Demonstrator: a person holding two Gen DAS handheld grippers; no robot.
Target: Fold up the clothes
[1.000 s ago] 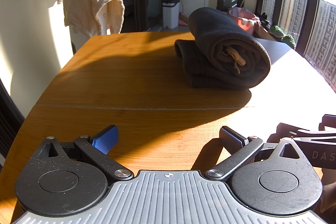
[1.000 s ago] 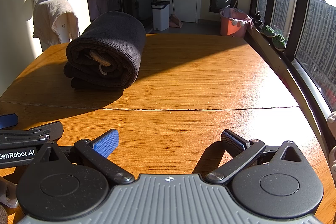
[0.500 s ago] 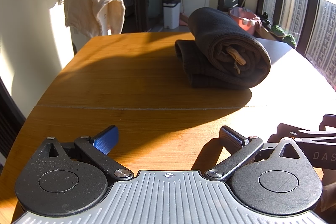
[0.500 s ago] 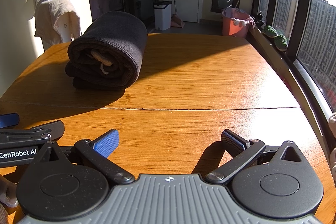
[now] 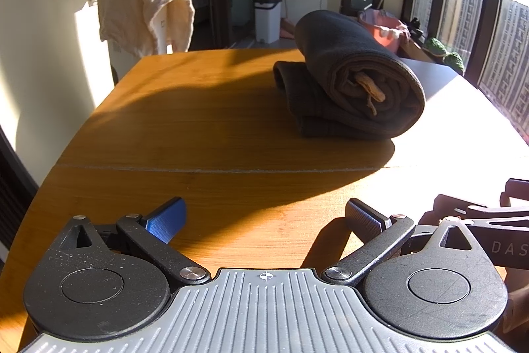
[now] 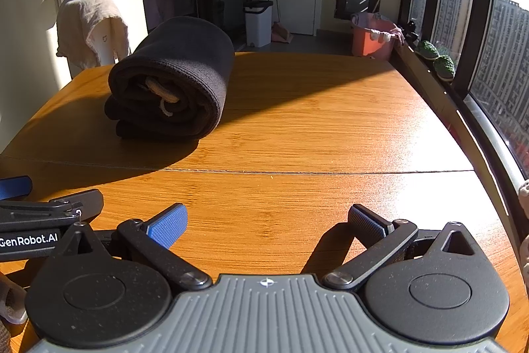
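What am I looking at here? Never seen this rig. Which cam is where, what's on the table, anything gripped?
No robot arm: a person carries a two-finger gripper in each hand, and each has a fisheye camera looking forward along its fingers. One picture comes from the left gripper, the other from the right gripper. The grey ribbed body and black discs at the bottom are the gripper itself. Each view also catches the other gripper at its edge, so they sit side by side, low over the wooden table. Both have their jaws spread wide and hold nothing. On the table lies one dark rolled garment with a pale drawstring showing at its end. Behind the table, a cream cloth hangs over something.
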